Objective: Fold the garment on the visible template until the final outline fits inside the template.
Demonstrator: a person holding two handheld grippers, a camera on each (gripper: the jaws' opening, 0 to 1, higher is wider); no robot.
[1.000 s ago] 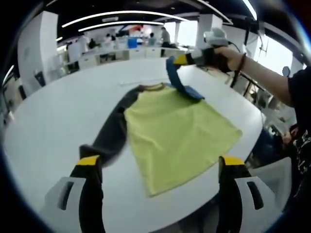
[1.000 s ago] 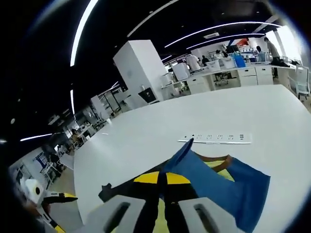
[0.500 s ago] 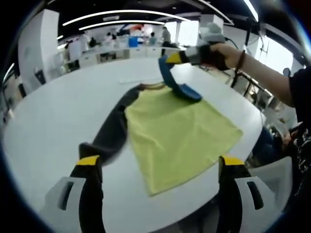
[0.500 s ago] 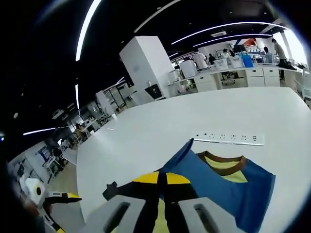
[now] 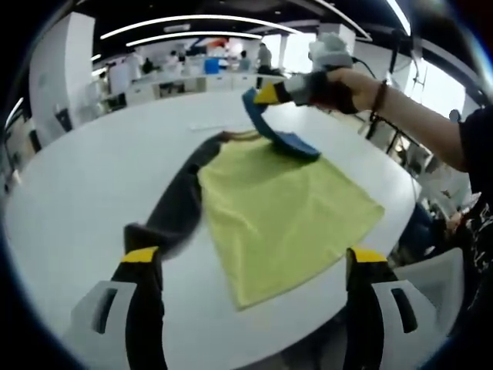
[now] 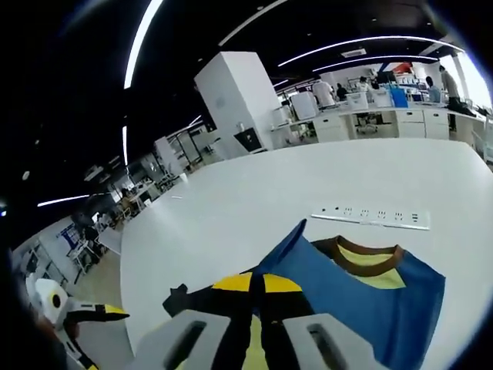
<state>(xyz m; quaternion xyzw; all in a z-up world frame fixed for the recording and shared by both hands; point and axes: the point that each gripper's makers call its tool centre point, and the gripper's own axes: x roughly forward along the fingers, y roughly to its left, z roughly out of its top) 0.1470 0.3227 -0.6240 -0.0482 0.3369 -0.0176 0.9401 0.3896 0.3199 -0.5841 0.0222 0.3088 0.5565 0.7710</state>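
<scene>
A yellow-green shirt [image 5: 281, 216] with a brown collar lies flat on the round white table [image 5: 92, 177]. Its dark grey sleeve [image 5: 177, 204] stretches toward my left gripper [image 5: 254, 266], which hangs open above the table's near edge with nothing between its fingers. The blue sleeve [image 5: 269, 127] is lifted off the table, and my right gripper [image 5: 266, 94], held by a hand, is shut on its end. In the right gripper view the blue sleeve [image 6: 339, 289] hangs from the closed yellow-tipped right gripper [image 6: 256, 283] over the collar [image 6: 362, 258] and the dark grey sleeve [image 6: 196, 297].
A white power strip [image 6: 373, 218] lies on the table beyond the collar. The person's arm [image 5: 416, 123] reaches in from the right. The left gripper [image 6: 77, 316] appears low at the left of the right gripper view. Desks and people stand in the far background.
The right gripper has carried the blue sleeve further left across the shirt's collar area. The left gripper has stayed where it was.
</scene>
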